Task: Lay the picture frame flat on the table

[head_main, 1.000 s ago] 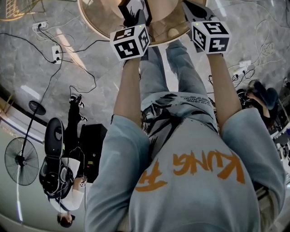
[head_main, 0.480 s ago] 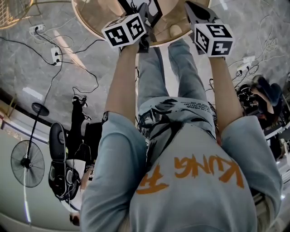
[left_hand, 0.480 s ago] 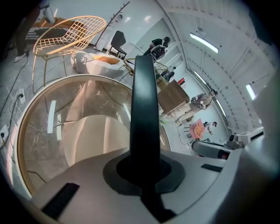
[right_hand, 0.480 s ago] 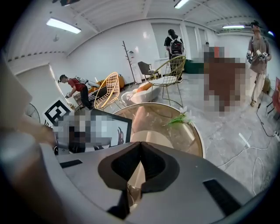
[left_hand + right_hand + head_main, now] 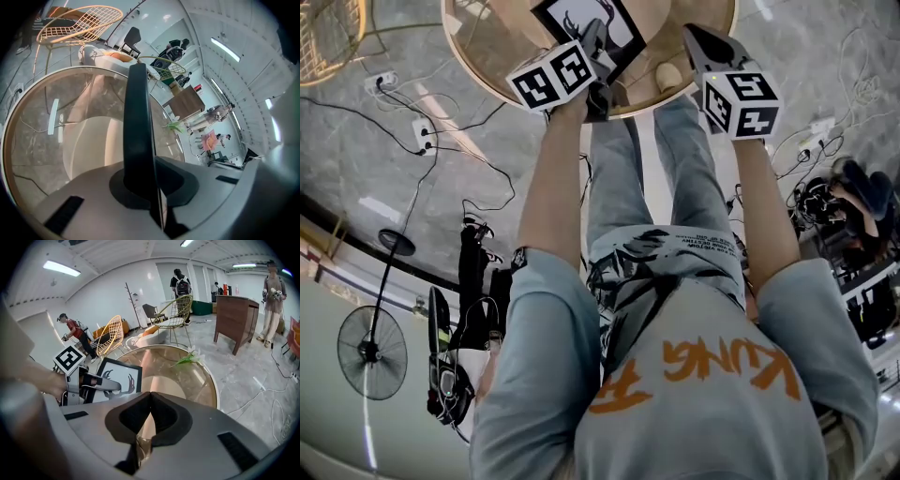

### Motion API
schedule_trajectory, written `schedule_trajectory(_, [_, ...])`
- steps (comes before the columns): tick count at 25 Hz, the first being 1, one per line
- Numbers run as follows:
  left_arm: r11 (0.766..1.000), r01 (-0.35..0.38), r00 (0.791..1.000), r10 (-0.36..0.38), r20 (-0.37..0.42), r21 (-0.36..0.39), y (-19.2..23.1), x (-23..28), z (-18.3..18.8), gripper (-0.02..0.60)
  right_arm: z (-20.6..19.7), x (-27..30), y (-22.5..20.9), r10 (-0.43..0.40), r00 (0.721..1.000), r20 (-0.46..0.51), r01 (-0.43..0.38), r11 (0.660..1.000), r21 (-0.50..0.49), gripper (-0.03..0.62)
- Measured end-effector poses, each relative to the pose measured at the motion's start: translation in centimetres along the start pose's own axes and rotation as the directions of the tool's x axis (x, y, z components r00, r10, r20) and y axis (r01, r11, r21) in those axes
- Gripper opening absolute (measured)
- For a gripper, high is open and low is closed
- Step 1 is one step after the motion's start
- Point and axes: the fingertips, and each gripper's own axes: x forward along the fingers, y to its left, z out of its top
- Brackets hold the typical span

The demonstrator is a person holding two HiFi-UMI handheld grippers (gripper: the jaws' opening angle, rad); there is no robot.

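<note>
I see a round glass tabletop [image 5: 201,380] with a gold rim. A green sprig [image 5: 189,358] with a white flower lies near its far edge. The picture frame [image 5: 119,379] stands tilted over its left side.

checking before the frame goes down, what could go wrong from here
1. The left gripper pinches the picture frame by one edge only, so the frame could pivot or slip as it is lowered.
2. The table has a glass top; a frame let go early could strike it hard.
3. The right gripper is shut and apart from the frame, so nothing would steady it.
</note>
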Motion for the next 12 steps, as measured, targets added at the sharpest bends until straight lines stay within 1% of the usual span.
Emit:
schedule_trajectory(2, [0.999, -0.034, 0.999, 0.034, -0.004, -0.008, 0.9, 0.4, 0.1, 0.039, 0.1, 0.3, -0.1, -0.001, 1.000, 0.003, 0.001, 1.000, 0.003, -0.003])
schedule_trajectory(4, [0.997, -0.059, 0.998, 0.058, -0.011, -0.041, 1.9, 0.6, 0.1, 0.048, 0.2, 0.5, -0.2, -0.002, 1.000, 0.003, 0.002, 1.000, 0.006, -0.003])
schedule_trajectory(6, [0.997, -0.060, 0.998, 0.059, -0.017, -0.054, 2.2, 0.7, 0.1, 0.049, 0.1, 0.6, -0.3, -0.003, 1.000, 0.002, 0.003, 1.000, 0.008, -0.003])
schedule_trajectory(10, [0.998, -0.048, 0.998, 0.047, -0.032, -0.039, 2.1, 0.8, 0.2, 0.054, -0.1, 0.5, -0.3, -0.002, 1.000, 0.003, 0.002, 1.000, 0.011, -0.003])
schedule_trajectory(12, [0.998, -0.049, 0.997, 0.046, -0.058, -0.040, 2.1, 0.9, -0.2, 0.068, -0.5, 0.2, 0.1, 0.003, 1.000, -0.002, -0.003, 1.000, 0.018, -0.003])
